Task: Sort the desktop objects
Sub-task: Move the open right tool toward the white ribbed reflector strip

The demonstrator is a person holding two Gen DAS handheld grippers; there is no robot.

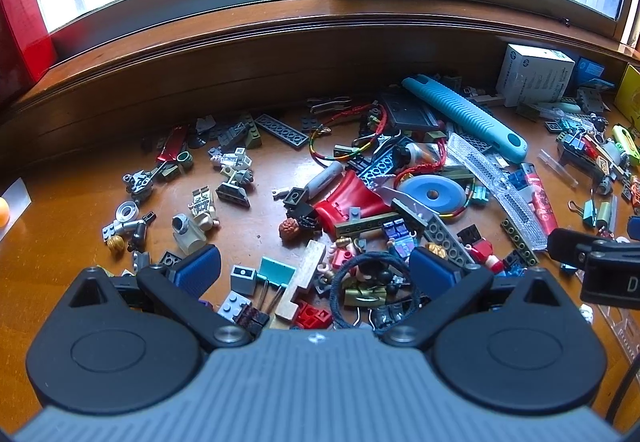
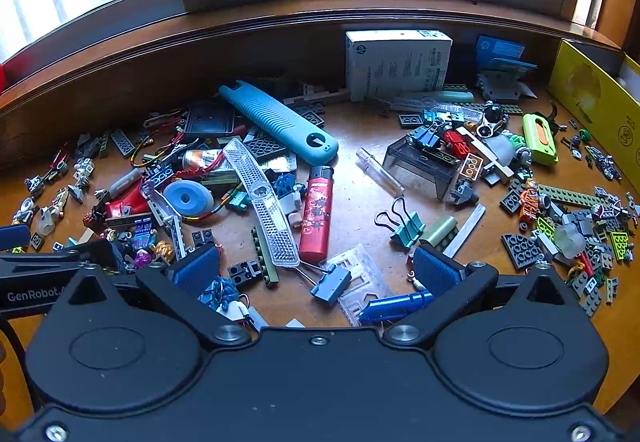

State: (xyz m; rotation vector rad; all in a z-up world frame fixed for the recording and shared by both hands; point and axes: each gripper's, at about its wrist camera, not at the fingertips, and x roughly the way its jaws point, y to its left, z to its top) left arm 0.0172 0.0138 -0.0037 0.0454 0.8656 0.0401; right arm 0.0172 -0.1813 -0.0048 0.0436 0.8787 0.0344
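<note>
Both claws hung spread and empty over the littered surface [image 2: 352,145]: left claw [image 1: 316,274] above bricks [image 1: 240,278] and clips, right claw [image 2: 316,270] nearest the red lighter [image 2: 317,213], apparently lying lengthwise just ahead.

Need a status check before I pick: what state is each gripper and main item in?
Left gripper: open, empty.
Right gripper: open, empty.
Long teal ribbed plastic handle: lying flat.
Red lighter: lying flat.
White cardboard box: closed, standing against the sill.
Teal binder clip: wire handles splayed open.
</note>
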